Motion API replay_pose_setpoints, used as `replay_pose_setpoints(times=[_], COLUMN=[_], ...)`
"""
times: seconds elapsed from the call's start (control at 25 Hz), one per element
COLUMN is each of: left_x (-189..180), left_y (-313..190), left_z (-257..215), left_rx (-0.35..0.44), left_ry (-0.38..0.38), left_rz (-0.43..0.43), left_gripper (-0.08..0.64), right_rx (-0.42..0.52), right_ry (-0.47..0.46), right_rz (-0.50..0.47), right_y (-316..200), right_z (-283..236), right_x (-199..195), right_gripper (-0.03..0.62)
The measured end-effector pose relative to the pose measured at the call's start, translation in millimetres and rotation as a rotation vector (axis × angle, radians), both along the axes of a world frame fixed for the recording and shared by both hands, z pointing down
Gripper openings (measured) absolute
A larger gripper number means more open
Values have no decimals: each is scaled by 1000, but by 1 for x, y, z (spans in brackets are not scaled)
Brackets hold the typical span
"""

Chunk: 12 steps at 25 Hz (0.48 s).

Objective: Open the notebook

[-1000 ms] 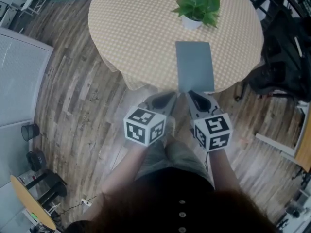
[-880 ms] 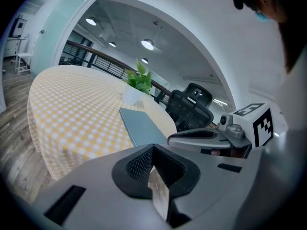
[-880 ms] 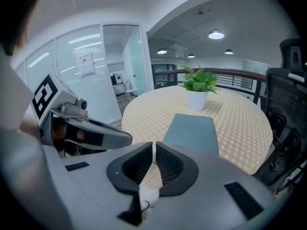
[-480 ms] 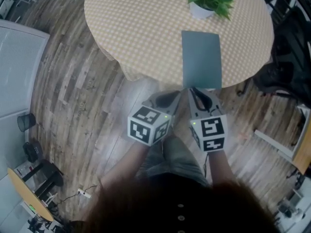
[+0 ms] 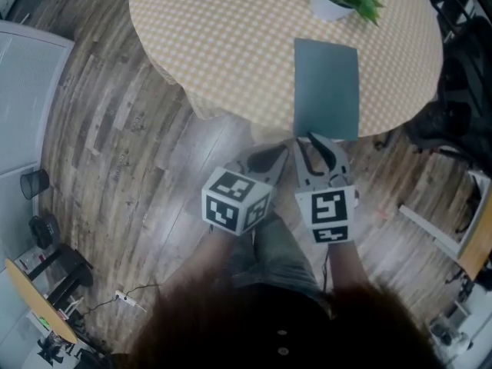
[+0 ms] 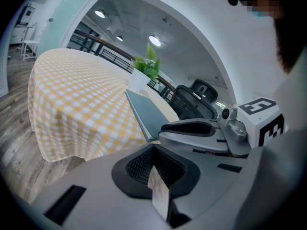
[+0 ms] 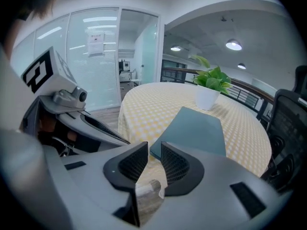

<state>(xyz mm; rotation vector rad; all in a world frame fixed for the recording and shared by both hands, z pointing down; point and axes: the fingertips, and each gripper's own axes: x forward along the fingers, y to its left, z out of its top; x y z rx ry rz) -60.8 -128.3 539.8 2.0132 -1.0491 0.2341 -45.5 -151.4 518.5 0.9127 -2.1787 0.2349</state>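
Nothing legible: the posted sheet point(image 7: 96, 43) on the glass partition point(image 7: 76, 75) (print only a smudge) is too small.

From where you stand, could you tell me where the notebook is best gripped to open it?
Probably the cover's near corner, from your side: the notebook lies flat and closed, its short end at the table edge nearest the right gripper, whose empty jaws are opening. I cannot tell the spine side.
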Motion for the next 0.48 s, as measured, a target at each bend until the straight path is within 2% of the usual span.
replay_pose_setpoints(times=[0.48], left_x=[-7], left_y=[-4], left_z=[7], left_rx=[0], left_ry=[23], left_rz=[-49], left_gripper=[11], right_rx=[83], right_ry=[155], right_rz=[-88], right_y=[-9], right_z=[17], right_x=[-6], right_gripper=[109])
